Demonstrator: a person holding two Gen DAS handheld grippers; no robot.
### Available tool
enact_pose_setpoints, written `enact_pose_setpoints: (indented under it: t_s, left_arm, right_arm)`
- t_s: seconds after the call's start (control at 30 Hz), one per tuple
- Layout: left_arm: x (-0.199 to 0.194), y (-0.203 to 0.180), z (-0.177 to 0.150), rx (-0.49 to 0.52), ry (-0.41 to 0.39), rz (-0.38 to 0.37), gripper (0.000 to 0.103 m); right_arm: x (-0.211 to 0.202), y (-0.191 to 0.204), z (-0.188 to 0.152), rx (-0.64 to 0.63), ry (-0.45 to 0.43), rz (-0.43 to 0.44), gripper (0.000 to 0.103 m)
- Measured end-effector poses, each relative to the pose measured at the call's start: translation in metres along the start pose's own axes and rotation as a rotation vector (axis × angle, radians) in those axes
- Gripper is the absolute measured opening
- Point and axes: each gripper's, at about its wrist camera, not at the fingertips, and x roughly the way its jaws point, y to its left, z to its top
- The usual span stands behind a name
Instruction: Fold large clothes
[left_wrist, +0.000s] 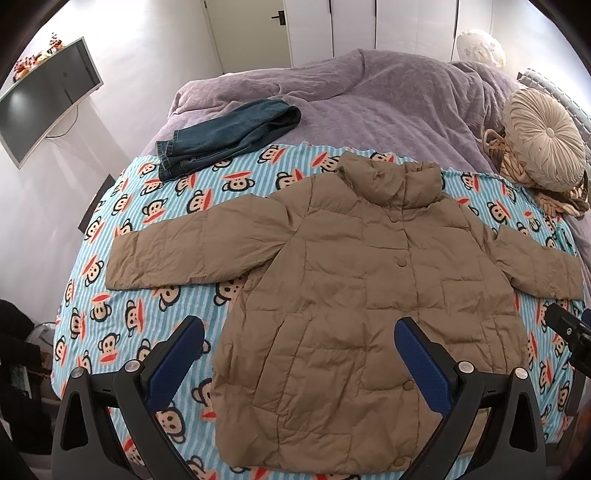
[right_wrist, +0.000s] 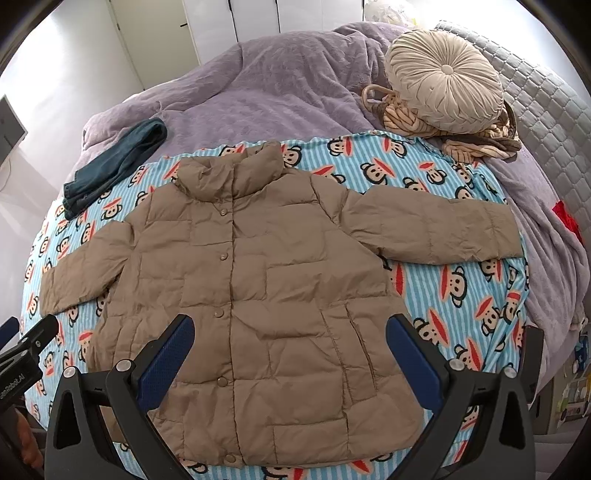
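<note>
Clearly nothing is being folded yet.
Both the left gripper (left_wrist: 299, 339) and right gripper (right_wrist: 290, 338) are hovering with jaws wide apart, gripping nothing, above the tan puffer jacket (right_wrist: 258, 288), which is lying buttoned, sleeves spread, mid-blanket (right_wrist: 461, 295); every fold remains.

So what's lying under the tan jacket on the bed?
The tan jacket lies flat on a striped monkey-print blanket, which shows all around it. Anything directly beneath the jacket is covered.
</note>
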Motion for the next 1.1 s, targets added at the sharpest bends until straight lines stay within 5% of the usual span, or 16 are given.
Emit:
enact_pose_setpoints:
  t_s: [1.1]
  left_arm:
    - [-0.0018, 0.0023, -0.0003, 0.006, -0.003, 0.001, 0.103]
  right_arm:
    - [-0.0014, 0.0038, 0.0001, -0.015, 0.004, -0.010, 0.103]
